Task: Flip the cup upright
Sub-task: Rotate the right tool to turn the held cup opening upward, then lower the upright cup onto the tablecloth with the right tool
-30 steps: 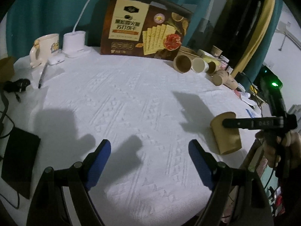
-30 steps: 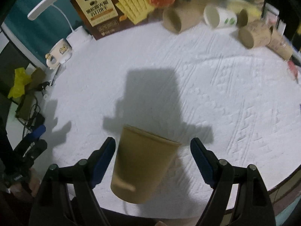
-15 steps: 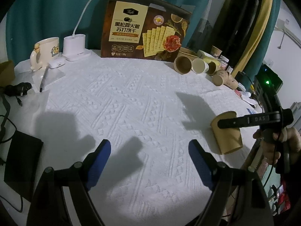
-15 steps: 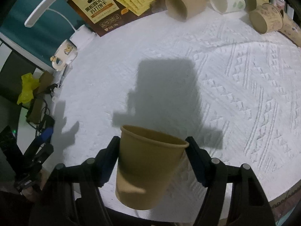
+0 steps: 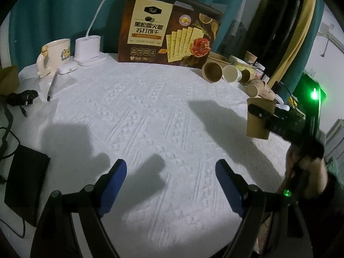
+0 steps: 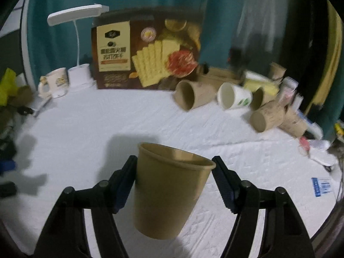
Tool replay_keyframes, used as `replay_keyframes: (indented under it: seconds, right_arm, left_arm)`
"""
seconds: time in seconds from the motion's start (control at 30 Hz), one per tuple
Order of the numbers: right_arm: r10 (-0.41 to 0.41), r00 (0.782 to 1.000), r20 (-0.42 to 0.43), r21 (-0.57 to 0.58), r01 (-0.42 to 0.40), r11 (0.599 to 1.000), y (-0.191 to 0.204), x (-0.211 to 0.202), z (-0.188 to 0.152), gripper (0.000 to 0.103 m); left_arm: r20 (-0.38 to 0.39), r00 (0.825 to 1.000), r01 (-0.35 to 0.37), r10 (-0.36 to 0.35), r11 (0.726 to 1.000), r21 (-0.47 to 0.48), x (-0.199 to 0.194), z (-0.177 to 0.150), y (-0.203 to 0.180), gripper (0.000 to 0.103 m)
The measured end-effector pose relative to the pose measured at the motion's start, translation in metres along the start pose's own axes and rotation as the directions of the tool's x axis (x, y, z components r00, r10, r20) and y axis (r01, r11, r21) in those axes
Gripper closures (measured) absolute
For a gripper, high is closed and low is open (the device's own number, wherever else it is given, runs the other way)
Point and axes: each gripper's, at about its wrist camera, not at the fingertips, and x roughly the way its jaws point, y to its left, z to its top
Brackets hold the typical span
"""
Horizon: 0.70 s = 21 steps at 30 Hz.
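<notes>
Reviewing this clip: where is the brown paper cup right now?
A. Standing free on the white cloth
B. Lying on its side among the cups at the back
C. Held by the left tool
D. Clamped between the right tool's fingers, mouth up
D: the right tool grips the brown paper cup on both sides, rim uppermost; the left tool is open and empty.

Home desk w/ cracker box [image 5: 169, 34], mug [image 5: 56, 53], desk lamp [image 5: 90, 47], teal curtain [image 5: 53, 10].

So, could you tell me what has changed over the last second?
The right gripper closed on the brown paper cup and lifted it off the white tablecloth, mouth up. The left gripper stayed open and empty; the cracker box and the lying cups did not move.
</notes>
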Motion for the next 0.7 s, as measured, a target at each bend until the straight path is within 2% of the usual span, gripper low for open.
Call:
replay_keyframes:
  seconds: [0.2, 0.5, 0.7]
  right_arm:
    - [-0.074, 0.991, 0.113, -0.026, 0.078, 0.997, 0.009, -0.018, -0.022, 0.035]
    - [-0.118, 0.983, 0.14, 0.023, 0.116, 0.993, 0.011, -0.041, -0.049, 0.035]
    - [-0.131, 0.978, 0.161, -0.007, 0.134, 0.991, 0.018, -0.054, -0.063, 0.035]
  left_arm:
    - [-0.011, 1.0, -0.016, 0.016, 1.0, 0.001, 0.003, 0.001, 0.0, 0.018]
    - [0.004, 0.999, -0.036, 0.036, 0.998, 0.045, 0.004, -0.002, -0.014, 0.018]
    - [0.003, 1.0, -0.023, 0.023, 0.998, 0.051, 0.003, -0.004, -0.017, 0.018]
